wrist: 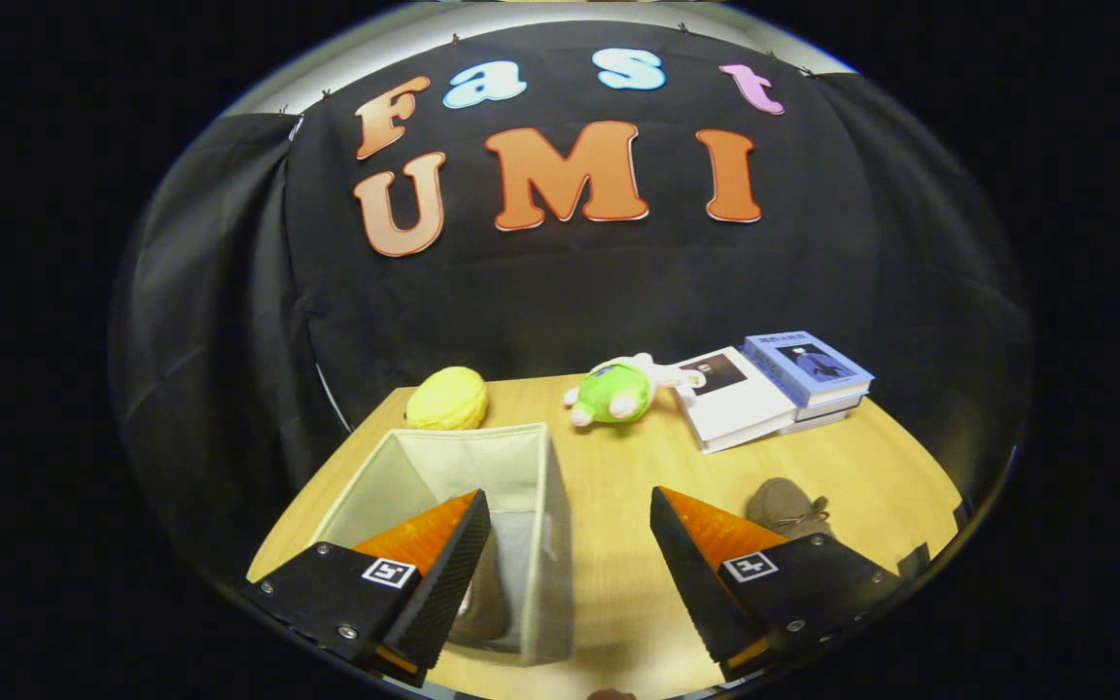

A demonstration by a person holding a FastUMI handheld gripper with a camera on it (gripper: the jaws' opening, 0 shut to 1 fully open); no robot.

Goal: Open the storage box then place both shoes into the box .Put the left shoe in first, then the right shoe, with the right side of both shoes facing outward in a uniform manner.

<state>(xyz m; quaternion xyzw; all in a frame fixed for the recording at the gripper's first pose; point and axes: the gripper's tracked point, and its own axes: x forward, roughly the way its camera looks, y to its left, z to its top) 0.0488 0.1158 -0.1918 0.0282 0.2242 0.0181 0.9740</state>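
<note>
Your tongs (570, 544) hang wide apart above the surface (609, 486), gripping nothing, between the storage box and the loose shoe.

Starting at your left finger (443, 554): it sits over the open storage box (463, 467), a pale fabric box with its top open, and a brown shoe (482, 608) lies inside it, partly hidden behind that finger. Beyond the box, near the far edge of the surface, rests a yellow plush item (447, 399). Straight ahead of the gap between your fingers, well beyond them, lies a green and white plush toy (618, 389). Just beside it to the right you have a stack of books (774, 389), the blue one on top. Just beyond your right finger (686, 544), the second brown shoe (786, 507) sits on the surface outside the box.
</note>
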